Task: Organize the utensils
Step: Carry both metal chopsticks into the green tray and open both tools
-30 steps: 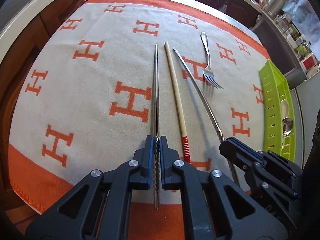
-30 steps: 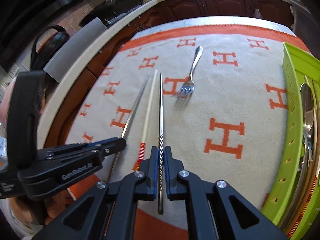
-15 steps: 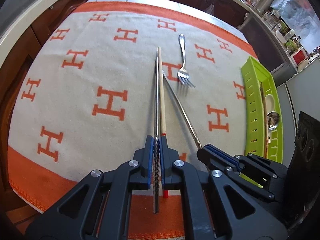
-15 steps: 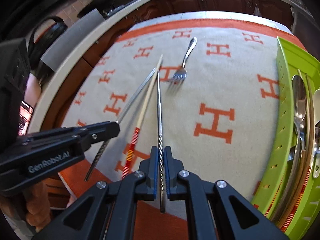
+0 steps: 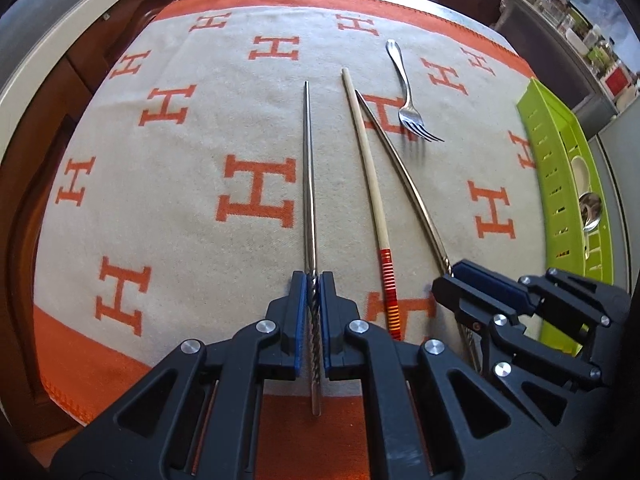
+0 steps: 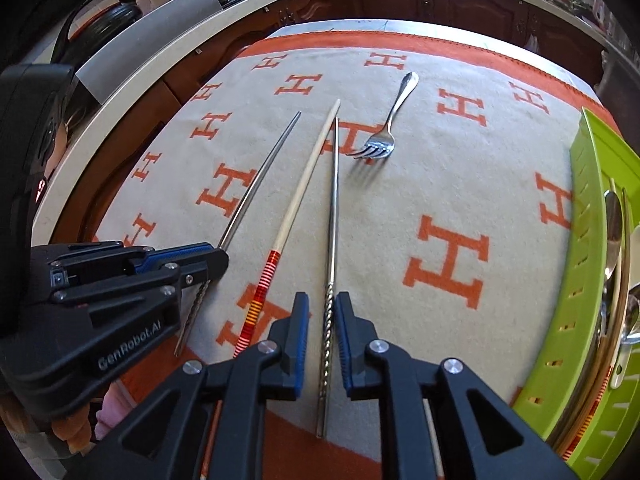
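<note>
My left gripper [image 5: 314,300] is shut on the twisted end of a metal chopstick [image 5: 309,180], which points away over the cloth. My right gripper [image 6: 322,312] stands open, its pads a little apart on either side of a second metal chopstick [image 6: 333,208] that rests on the cloth. A wooden chopstick [image 6: 304,184] with a red and orange banded end lies between the two metal ones. Beyond their tips lies a steel fork [image 6: 394,114], tines toward me. The right wrist view shows the left gripper [image 6: 220,256] at the left.
A lime green slotted tray [image 6: 592,240] sits at the right edge and holds spoons and chopsticks. The cream cloth [image 5: 200,140] with orange H marks covers the table. Dark cabinets and a counter edge lie beyond the table.
My right gripper's jaws have parted, and its metal chopstick now lies loose between them. The left chopstick has swung left, away from the wooden one it was against.
</note>
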`<state>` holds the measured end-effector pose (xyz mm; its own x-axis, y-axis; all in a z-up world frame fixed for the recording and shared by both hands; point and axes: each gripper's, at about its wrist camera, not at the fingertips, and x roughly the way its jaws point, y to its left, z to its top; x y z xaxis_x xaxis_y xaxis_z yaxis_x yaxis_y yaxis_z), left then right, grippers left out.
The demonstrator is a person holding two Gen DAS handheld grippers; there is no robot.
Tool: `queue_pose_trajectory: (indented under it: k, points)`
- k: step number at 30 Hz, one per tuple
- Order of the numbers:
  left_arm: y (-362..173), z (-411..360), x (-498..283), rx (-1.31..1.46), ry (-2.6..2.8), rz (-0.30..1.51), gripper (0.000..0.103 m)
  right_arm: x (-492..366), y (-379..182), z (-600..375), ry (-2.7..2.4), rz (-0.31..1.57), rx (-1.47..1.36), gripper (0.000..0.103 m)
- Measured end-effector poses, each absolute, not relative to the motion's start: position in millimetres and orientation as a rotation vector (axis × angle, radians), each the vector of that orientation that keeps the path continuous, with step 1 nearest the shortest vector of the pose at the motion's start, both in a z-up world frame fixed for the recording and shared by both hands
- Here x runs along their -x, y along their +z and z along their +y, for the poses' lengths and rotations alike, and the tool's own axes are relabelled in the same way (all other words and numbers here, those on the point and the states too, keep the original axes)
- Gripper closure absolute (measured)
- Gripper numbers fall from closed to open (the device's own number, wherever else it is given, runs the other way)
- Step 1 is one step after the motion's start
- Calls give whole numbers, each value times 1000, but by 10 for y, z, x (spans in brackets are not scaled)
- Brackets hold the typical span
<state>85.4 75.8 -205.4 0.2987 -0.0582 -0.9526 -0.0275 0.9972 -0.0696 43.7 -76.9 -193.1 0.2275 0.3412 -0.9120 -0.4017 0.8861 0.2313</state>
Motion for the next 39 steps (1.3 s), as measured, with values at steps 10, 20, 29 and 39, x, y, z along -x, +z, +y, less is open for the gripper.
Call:
queue_pose_trajectory:
  k: [10,20,29,39]
  points:
    - [-2048,744,-923,75,-43,1297,94,-499,-1951,-696,484,1236,120,97]
    - [-1940,914,-852,236,-51,1245,100,-497,-1821,-916,522,1202,-118,98]
    - [-1436,662,-845,241,-142,1143,100,-433,-1443,-1208,505,1107,-249,98]
    - [-822,-233,-952,174,-350,1037,100,-259,-918,-1990,352,953,-372,98]
